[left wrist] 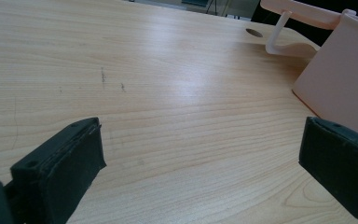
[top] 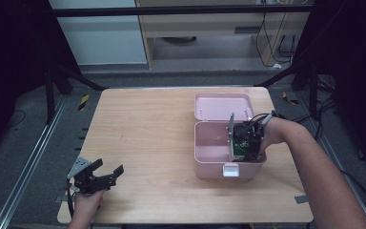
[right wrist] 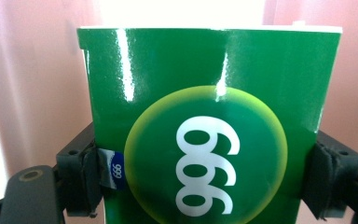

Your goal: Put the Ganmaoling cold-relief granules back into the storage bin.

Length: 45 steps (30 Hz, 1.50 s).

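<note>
Right gripper (right wrist: 205, 177) pinches a green box (right wrist: 209, 116) (printed "999", upside down) inside the pink case (top: 209, 157); left gripper (top: 106, 172) spread.

Counter (top: 147, 143) is evenly lit from overhead; surroundings are left dark. A soft sheen is seen on the wood in the left gripper view. White glare streaks are noted on the green box (right wrist: 209, 126); background is overexposed.

table (top: 147, 143): light wood, hole near far corner | floor (top: 24, 129): grey | cabinet (top: 209, 28): pale wood, beyond table | cables (top: 279, 47): dangled at cabinet's right
</note>
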Each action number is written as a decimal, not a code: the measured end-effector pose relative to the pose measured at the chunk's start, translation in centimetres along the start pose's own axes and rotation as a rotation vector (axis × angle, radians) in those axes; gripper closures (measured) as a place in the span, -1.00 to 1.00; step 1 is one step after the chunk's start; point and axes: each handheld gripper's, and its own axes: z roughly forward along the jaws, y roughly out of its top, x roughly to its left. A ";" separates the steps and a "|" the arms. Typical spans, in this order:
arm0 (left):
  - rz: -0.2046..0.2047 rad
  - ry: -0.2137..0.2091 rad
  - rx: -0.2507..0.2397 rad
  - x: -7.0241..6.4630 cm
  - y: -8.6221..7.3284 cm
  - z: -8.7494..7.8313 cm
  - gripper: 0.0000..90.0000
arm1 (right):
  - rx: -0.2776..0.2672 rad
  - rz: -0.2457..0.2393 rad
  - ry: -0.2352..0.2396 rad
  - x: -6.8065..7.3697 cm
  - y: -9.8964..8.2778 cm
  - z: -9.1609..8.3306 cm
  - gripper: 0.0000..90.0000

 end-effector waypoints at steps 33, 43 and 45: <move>-0.004 0.004 -0.019 0.1 0.1 -0.2 -1.00 | -0.013 0.050 0.047 -0.9 -0.3 1.1 -0.79; -0.001 0.004 -0.019 0.1 0.1 -0.1 -1.00 | -0.039 0.073 0.021 -0.8 -0.8 -0.9 -0.81; -0.001 0.004 -0.018 0.1 0.1 -0.1 -1.00 | -0.055 0.076 0.004 -0.8 -0.8 -1.7 -0.84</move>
